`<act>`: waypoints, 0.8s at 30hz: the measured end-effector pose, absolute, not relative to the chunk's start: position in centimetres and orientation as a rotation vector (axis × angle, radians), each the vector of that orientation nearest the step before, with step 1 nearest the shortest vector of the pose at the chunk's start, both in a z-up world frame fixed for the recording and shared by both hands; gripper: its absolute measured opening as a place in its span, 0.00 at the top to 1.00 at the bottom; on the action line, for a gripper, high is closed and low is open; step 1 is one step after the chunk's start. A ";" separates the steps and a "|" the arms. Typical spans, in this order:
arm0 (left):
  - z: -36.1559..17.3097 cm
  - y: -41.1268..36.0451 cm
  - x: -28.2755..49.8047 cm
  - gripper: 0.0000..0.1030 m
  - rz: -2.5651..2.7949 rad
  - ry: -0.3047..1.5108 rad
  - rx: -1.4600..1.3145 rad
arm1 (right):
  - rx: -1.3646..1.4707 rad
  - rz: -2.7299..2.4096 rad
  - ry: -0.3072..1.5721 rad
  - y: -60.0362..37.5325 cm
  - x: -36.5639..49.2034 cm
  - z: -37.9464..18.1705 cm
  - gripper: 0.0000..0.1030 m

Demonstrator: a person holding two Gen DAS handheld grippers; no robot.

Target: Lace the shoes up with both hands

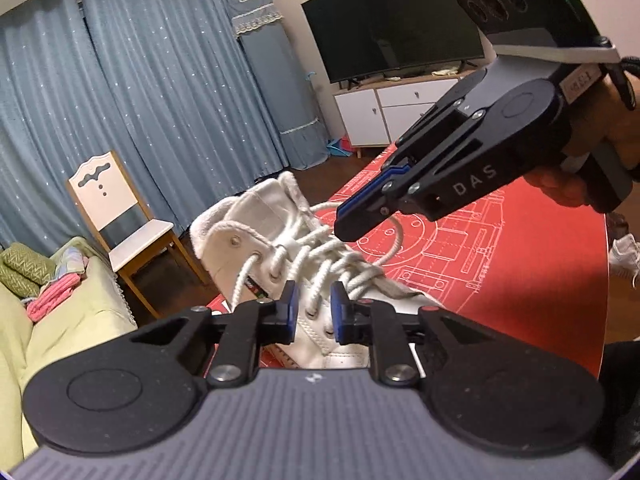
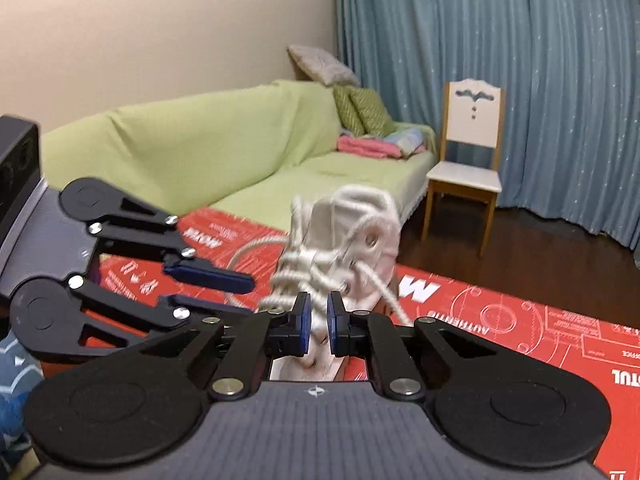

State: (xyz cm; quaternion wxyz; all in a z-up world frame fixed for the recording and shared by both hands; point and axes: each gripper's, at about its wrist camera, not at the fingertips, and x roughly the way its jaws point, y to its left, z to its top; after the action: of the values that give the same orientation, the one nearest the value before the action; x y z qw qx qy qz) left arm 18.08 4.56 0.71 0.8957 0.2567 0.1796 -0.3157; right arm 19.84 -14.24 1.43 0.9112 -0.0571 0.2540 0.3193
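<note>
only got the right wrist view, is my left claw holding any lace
observer: no. the left view looks straight between the left claw's pads: they stand apart with nothing between them, only the shoe beyond
operator: where does the loose lace run
observer: the lace loops out from the shoe over the red mat and passes behind the right claw's tip. i cannot tell whether that claw grips it
operator: anything else nearby
observer: a second shoe, white, shows past the mat's right edge
</note>
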 end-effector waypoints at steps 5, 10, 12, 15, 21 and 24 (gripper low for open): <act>0.2 4.2 17.7 0.85 -0.641 0.377 0.571 | -0.104 0.650 0.542 -14.0 20.9 1.2 0.89; -0.1 5.1 16.8 0.85 -0.595 0.420 0.600 | -0.061 0.633 0.537 -15.7 19.7 1.7 0.89; -0.6 5.5 16.6 0.85 -0.571 0.460 0.613 | -0.059 0.637 0.560 -16.3 19.0 1.5 0.89; -1.7 5.9 16.6 0.85 -0.548 0.513 0.640 | -0.084 0.655 0.609 -16.7 17.8 0.6 0.89; -3.0 6.4 16.4 0.85 -0.540 0.560 0.630 | -0.075 0.655 0.664 -16.5 16.2 -1.3 0.89; -3.4 6.6 16.1 0.85 -0.542 0.569 0.627 | -0.038 0.653 0.683 -16.6 15.9 -1.7 0.89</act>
State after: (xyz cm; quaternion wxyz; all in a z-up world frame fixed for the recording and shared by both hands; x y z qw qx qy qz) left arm 16.12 6.57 -3.40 0.8764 0.3003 0.2726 -0.2595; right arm 15.93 -16.58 -1.69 0.8902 -0.0182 0.3291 0.3144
